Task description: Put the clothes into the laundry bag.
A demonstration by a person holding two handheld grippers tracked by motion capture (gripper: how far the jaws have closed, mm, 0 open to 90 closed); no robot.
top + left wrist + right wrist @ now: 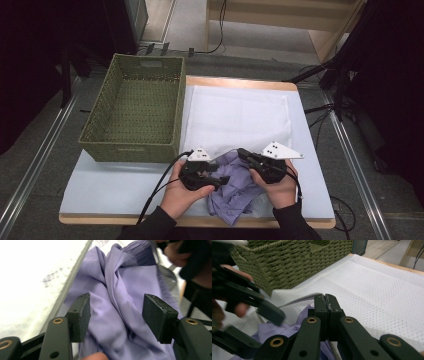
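A crumpled purple cloth (235, 192) lies at the front of the table, partly on the white mesh mat (240, 115). My left gripper (222, 179) points right over the cloth's left side. In the left gripper view the purple cloth (125, 290) lies between and beneath the spread jaws of the left gripper (116, 315), and the pads do not press on it. My right gripper (241, 151) points left at the cloth's upper edge. Its jaws (327, 302) stand pressed together, with purple cloth (274, 330) gathered under them and its folds converging there.
An empty green woven basket (135, 110) stands at the back left, its wall (287, 262) close behind the grippers. The light blue tabletop (110, 185) has a wooden front edge. Black cables trail from both grippers toward the person.
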